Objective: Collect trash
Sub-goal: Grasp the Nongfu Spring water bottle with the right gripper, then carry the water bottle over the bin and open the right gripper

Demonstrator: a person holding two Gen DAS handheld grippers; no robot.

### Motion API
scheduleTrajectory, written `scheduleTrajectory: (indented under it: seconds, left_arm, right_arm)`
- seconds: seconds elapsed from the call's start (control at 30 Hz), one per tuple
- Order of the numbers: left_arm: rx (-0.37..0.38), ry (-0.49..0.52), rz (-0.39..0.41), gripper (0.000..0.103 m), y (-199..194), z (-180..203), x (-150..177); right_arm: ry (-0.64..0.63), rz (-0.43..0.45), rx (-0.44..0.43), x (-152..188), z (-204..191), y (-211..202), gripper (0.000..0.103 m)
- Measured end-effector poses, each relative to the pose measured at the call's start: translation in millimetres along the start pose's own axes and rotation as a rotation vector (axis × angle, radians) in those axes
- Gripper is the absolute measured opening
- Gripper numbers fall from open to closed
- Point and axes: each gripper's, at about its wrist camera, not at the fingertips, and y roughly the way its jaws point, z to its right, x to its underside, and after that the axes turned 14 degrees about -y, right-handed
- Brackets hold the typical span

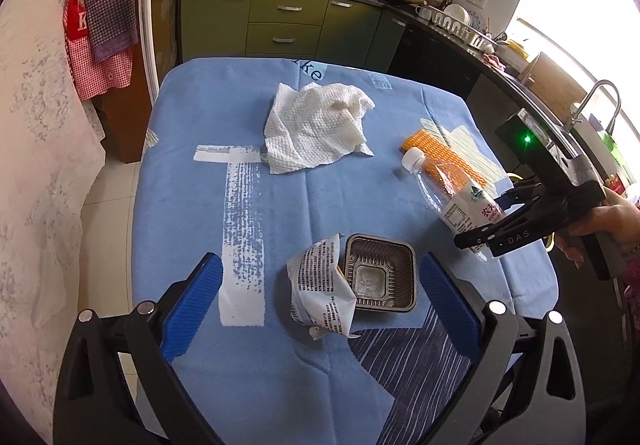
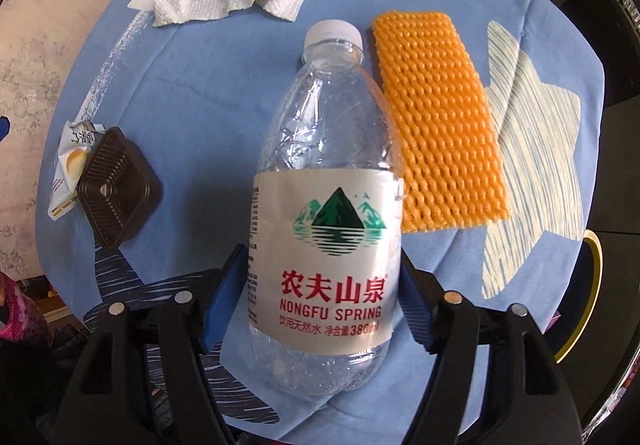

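Note:
My right gripper (image 2: 320, 285) is shut on an empty clear plastic water bottle (image 2: 324, 173) with a white label and white cap, held just above the blue tablecloth. The same bottle (image 1: 452, 193) and right gripper (image 1: 492, 221) show at the right of the left wrist view. My left gripper (image 1: 320, 293) is open and empty, its blue pads either side of a brown plastic tray (image 1: 380, 273) and a crumpled printed wrapper (image 1: 320, 293). A crumpled white paper towel (image 1: 316, 125) lies at the far middle. An orange foam net (image 2: 436, 117) lies right of the bottle.
The blue cloth-covered table (image 1: 248, 117) has edges on all sides. Behind it are green kitchen cabinets (image 1: 288, 21) and a dark counter with a sink (image 1: 596, 101) at right. A curtain hangs at left. A yellow-rimmed dark container (image 2: 588, 285) sits below the table's right edge.

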Motion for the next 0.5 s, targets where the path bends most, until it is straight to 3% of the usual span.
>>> scheduleTrajectory:
  seconds: [0.2, 0.5]
  left_arm:
    - [-0.004, 0.004, -0.009, 0.097, 3, 3, 0]
    - [-0.006, 0.011, -0.005, 0.097, 4, 8, -1]
  right_arm:
    - [-0.004, 0.013, -0.001, 1, -10, 7, 0.063]
    - [0.004, 0.106, -0.041, 37, 1, -23, 0.062]
